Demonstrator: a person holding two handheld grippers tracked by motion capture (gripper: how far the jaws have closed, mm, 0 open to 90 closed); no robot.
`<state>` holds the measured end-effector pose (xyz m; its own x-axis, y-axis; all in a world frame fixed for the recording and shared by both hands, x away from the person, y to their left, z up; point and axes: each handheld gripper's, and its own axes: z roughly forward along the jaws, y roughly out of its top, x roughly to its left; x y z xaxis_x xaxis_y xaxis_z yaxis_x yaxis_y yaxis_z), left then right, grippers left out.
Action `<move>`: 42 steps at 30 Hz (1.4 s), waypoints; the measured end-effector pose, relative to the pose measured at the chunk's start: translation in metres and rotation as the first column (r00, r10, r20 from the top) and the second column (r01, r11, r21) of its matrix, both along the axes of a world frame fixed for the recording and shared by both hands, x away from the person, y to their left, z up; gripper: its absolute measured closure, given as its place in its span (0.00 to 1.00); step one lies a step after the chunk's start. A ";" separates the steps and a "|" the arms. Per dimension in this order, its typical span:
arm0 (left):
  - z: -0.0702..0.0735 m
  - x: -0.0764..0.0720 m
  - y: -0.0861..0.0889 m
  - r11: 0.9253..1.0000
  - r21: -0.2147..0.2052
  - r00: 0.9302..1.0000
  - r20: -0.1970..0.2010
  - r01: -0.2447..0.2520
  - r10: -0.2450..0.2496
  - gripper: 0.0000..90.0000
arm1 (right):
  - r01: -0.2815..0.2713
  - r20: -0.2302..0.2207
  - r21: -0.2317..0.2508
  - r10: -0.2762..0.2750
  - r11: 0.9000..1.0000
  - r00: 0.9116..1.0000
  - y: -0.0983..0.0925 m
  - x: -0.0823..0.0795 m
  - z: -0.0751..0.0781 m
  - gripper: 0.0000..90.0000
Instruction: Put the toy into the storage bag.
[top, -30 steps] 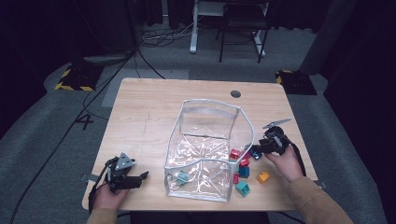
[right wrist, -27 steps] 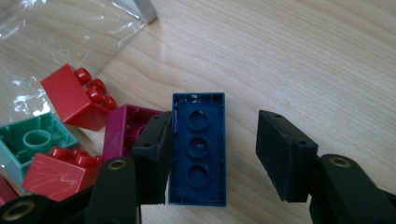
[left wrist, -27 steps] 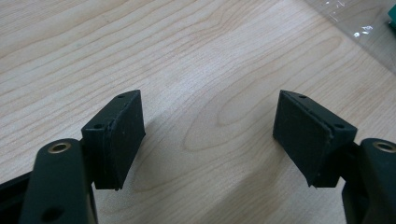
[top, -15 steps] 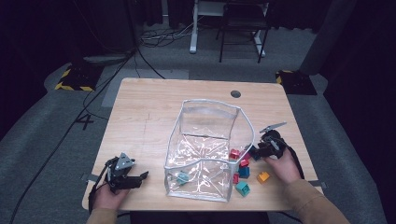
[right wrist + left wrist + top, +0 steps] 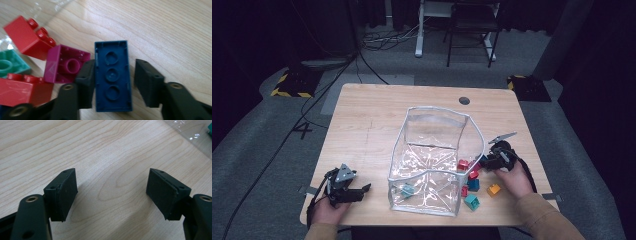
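A dark blue brick (image 5: pixel 112 95) lies studs-down on the wooden table (image 5: pixel 175 30), between the jaws of my right gripper (image 5: pixel 114 68). The jaws have just been closing on it. The left pad touches its side, and a gap remains at the right pad. A magenta brick (image 5: pixel 66 66) and red bricks (image 5: pixel 27 37) lie just left of it. In the high view my right gripper (image 5: pixel 490 161) sits at the right side of a clear plastic bag (image 5: pixel 437 112). My left gripper (image 5: pixel 357 191) rests open near the front left, its pads (image 5: pixel 63 192) over bare wood.
The clear bag stands open in the table's middle with a teal brick (image 5: pixel 406 189) inside. Loose bricks lie by its right corner, among them a red one (image 5: pixel 462 164), a teal one (image 5: pixel 471 201) and an orange one (image 5: pixel 493 189). A round hole (image 5: pixel 464 100) is at the far side.
My right hand has shifted slightly down and in toward the bricks beside the bag. The left hand and gripper have stayed still.
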<state>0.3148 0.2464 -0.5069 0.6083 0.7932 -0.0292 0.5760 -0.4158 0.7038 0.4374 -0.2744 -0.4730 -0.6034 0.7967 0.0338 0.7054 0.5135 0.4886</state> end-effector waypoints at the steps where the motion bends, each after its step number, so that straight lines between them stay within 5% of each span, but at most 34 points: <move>1: 0.000 0.000 0.000 1.000 0.000 1.000 0.000 0.000 0.000 0.28 | 0.000 0.000 0.000 0.000 1.000 1.000 0.000 0.000 0.000 0.62; 11: 0.000 0.000 0.000 1.000 0.000 1.000 0.000 0.000 0.000 0.28 | 0.009 0.033 0.022 -0.010 1.000 0.999 -0.004 -0.003 0.013 0.66; 28: 0.000 0.000 0.000 1.000 0.000 1.000 0.000 0.000 0.000 0.28 | -0.005 0.116 0.156 -0.013 0.988 0.993 -0.014 -0.012 0.071 0.66; 42: 0.000 0.000 0.000 1.000 0.000 1.000 0.000 0.000 0.000 0.28 | -0.021 0.193 0.295 -0.038 0.955 0.980 -0.030 -0.024 0.116 0.66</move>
<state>0.3148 0.2464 -0.5069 0.6081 0.7933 -0.0291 0.5761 -0.4158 0.7037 0.4133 -0.3043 -0.3573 -0.6153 0.7738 0.1507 0.5852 0.3203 0.7449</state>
